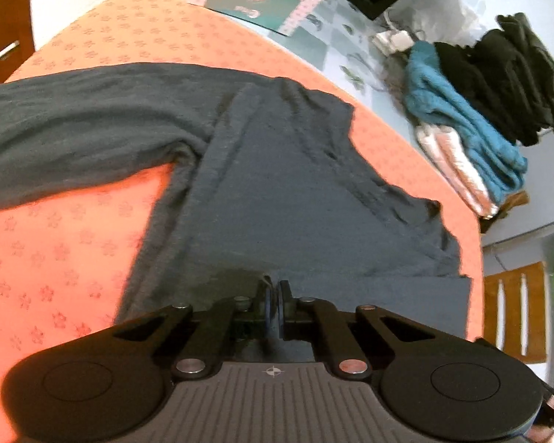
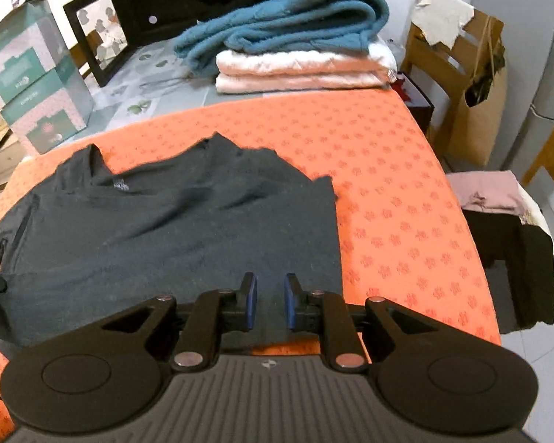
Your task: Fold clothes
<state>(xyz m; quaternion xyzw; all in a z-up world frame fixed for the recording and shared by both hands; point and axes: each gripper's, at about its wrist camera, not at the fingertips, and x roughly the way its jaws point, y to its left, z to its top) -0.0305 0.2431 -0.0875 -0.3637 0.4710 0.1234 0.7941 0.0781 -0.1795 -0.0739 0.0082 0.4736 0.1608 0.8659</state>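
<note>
Lying spread on the orange patterned cloth (image 2: 387,184), the dark grey shirt (image 2: 166,229) has one sleeve folded across its body; the left gripper (image 1: 275,295) is clenched, pads nearly touching, though whether fabric sits between them I cannot tell. The right gripper (image 2: 269,299) hovers parted over the hem, grasping nothing; a teal sweater (image 2: 288,18) tops the folded stack behind.
</note>
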